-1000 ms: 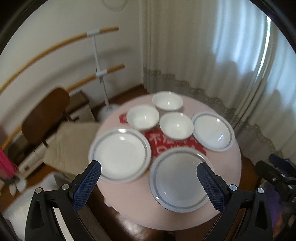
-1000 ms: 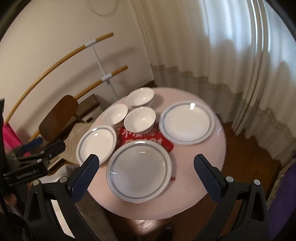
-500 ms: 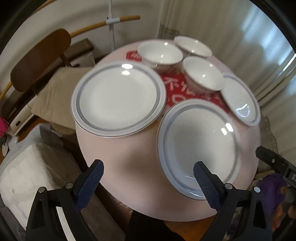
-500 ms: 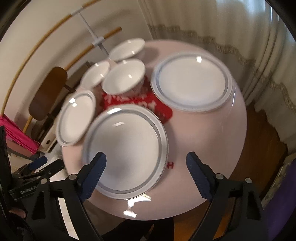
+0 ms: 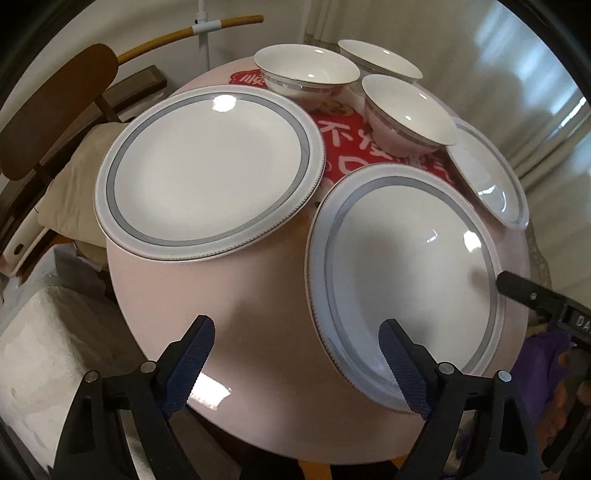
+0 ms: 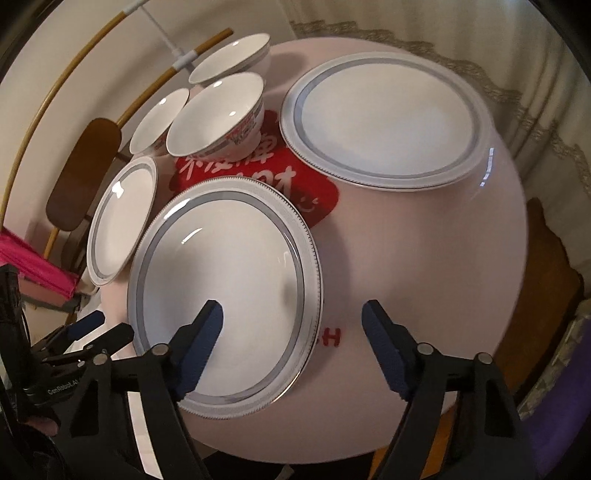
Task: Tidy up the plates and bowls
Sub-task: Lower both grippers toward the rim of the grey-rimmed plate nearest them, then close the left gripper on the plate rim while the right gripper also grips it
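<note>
Three grey-banded white plates and three white bowls stand on a round pink table point(image 5: 258, 332). The middle plate point(image 5: 402, 273) point(image 6: 225, 291) lies nearest to me. My left gripper point(image 5: 295, 332) hovers over its left rim, jaws closing, with the rim between the fingers but not pressed. My right gripper point(image 6: 293, 314) hovers over the same plate's right rim, also closing with nothing gripped. A second plate point(image 5: 210, 166) point(image 6: 122, 218) lies to the left and a third point(image 5: 487, 177) point(image 6: 384, 118) to the right. The bowls point(image 5: 306, 70) point(image 5: 380, 62) point(image 5: 406, 110) cluster at the back.
A red mat point(image 5: 343, 147) with white writing lies under the bowls. Left of the table is a brown-backed chair point(image 5: 55, 110) with a beige cushion point(image 5: 70, 199). A wooden rail on a white stand point(image 5: 203, 29) stands behind, and curtains point(image 6: 517, 74) hang at the right.
Both grippers have dropped towards the table and tilted downwards, so the plates fill the views. The fingers of both stand closer together than before.
</note>
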Motion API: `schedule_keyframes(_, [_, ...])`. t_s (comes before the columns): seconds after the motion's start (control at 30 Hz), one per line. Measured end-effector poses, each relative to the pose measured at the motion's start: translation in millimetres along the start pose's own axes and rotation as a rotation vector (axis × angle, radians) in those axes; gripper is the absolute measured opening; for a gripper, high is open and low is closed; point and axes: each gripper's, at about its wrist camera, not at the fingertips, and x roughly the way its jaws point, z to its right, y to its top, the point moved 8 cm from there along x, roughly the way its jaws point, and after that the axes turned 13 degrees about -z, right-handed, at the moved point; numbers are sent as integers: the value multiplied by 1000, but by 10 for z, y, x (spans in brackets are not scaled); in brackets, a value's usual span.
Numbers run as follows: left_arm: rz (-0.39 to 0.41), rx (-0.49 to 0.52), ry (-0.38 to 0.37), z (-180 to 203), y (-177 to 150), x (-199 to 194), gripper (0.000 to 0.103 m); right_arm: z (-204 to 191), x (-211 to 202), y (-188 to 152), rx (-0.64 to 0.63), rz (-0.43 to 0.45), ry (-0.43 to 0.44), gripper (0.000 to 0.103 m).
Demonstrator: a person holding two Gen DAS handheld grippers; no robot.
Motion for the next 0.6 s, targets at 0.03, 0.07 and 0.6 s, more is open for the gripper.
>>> schedule_keyframes(0.03, [7,-9,-1,0,0,43,86,11,43,18,-9,-9,1,74])
schedule_keyframes(0.07, [12,-19,2,6,-29,49,86,11,79,32,-20,-18,19,68])
schedule_keyframes(0.6, [43,-170,43,65,-56,374,61,-90,270,170,-213,-89,159,45])
